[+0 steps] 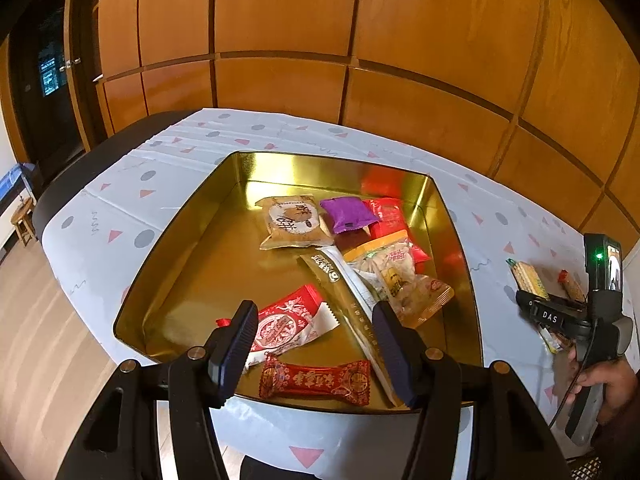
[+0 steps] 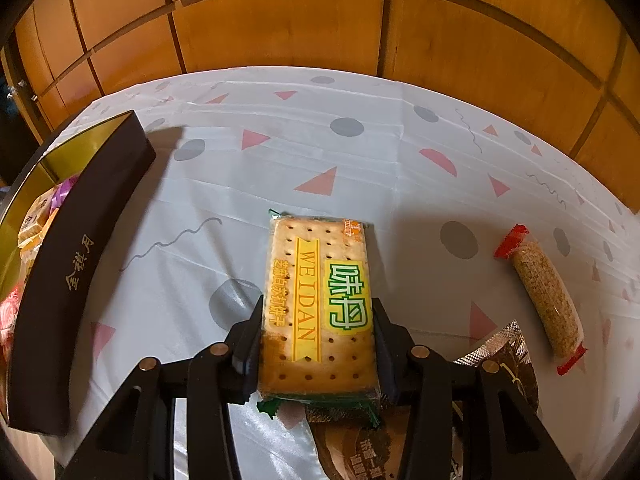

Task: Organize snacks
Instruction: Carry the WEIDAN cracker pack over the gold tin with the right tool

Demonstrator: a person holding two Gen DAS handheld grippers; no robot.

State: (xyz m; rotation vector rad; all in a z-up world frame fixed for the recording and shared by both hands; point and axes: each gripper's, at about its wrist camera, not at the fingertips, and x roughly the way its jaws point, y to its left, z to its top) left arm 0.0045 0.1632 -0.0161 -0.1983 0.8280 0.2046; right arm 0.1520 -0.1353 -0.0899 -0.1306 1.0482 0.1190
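Note:
A gold tin box (image 1: 192,256) on the table holds several wrapped snacks: a purple packet (image 1: 347,213), a tan pastry pack (image 1: 291,222), a red candy (image 1: 316,382). My left gripper (image 1: 316,344) hovers open above the box's near edge, nothing between its fingers. My right gripper (image 2: 316,344) is shut on a yellow cracker pack (image 2: 318,300), its pads pressing both long sides, just above the tablecloth. In the left wrist view the right gripper (image 1: 560,312) sits right of the box, held by a hand (image 1: 608,384). The box's dark outer wall (image 2: 72,272) lies to the left of the right gripper.
A sesame roll in a clear wrapper with red ends (image 2: 546,300) lies on the cloth to the right. A brown foil packet (image 2: 504,360) lies under the right gripper. Patterned white tablecloth (image 2: 360,152) covers the table; a wood-panelled wall (image 1: 360,40) stands behind.

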